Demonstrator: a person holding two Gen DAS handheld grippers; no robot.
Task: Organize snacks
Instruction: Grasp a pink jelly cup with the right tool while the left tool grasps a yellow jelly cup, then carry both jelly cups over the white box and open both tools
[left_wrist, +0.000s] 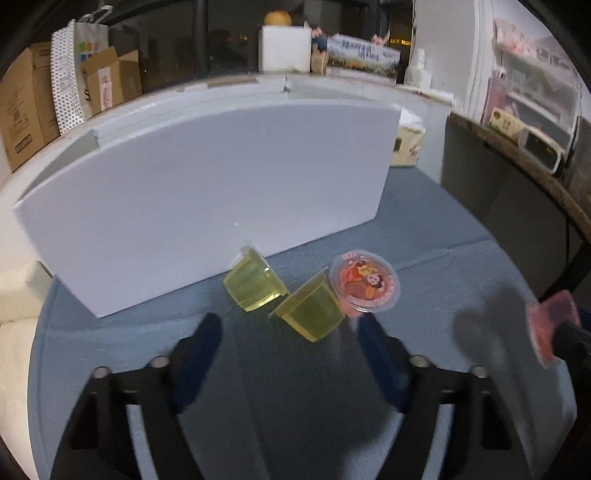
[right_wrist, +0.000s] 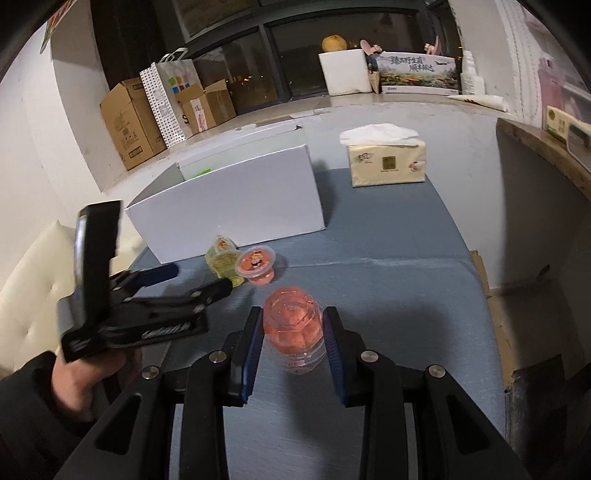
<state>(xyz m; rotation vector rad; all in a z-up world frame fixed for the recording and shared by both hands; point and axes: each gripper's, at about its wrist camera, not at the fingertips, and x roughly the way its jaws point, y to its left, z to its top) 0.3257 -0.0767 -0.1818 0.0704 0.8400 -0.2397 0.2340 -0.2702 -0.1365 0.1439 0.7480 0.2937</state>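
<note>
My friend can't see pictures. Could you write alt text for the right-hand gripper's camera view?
The right gripper is closed on a red jelly cup above a blue-grey table. To its left, the left gripper reaches open toward a yellow jelly cup and another red jelly cup lying before an open white box.

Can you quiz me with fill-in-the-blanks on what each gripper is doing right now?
1. The right gripper is shut on a ____ jelly cup.
2. The left gripper is ____ and holds nothing.
3. Two ____ jelly cups lie on their sides before the white box.

Missing words: red; open; yellow
</note>
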